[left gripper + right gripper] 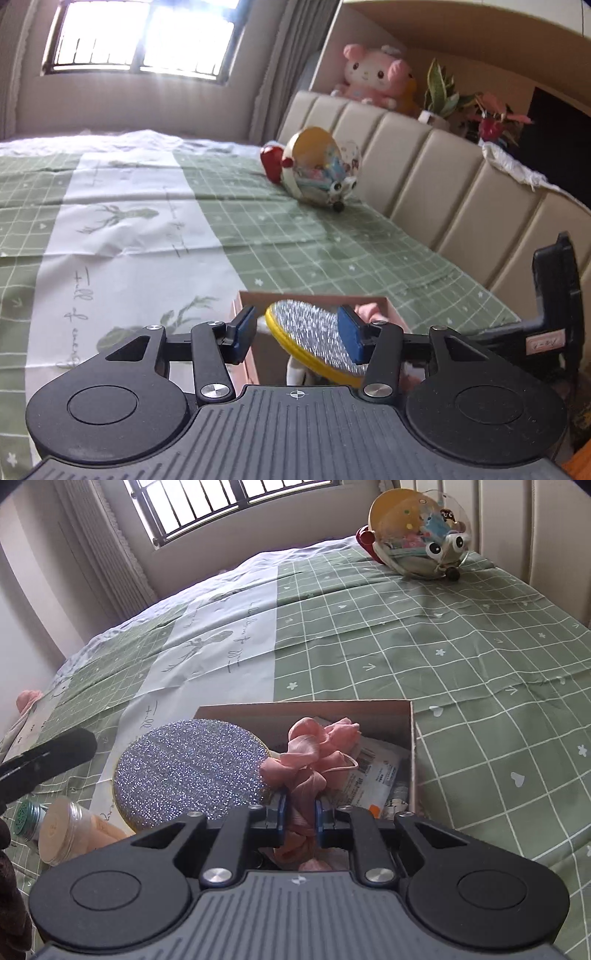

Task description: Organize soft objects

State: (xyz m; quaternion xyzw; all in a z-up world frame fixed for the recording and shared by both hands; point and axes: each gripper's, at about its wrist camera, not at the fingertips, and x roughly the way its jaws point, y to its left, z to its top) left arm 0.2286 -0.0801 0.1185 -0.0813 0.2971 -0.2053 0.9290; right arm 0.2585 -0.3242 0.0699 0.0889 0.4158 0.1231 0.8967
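Scrunchie (306, 771) pinched in right claw (299, 818) over box (412, 738) on green-check bed (461, 646) near headboard edge. Left claw (295, 332) wide, glitter disc (317, 336) loose between. Window (144, 37) beyond far edge.

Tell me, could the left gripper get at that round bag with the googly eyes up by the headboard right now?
Probably yes. The left gripper is open, with the glittery disc loose between its pads, and only bare bedspread lies between it and the round bag. It would need a long reach, though.
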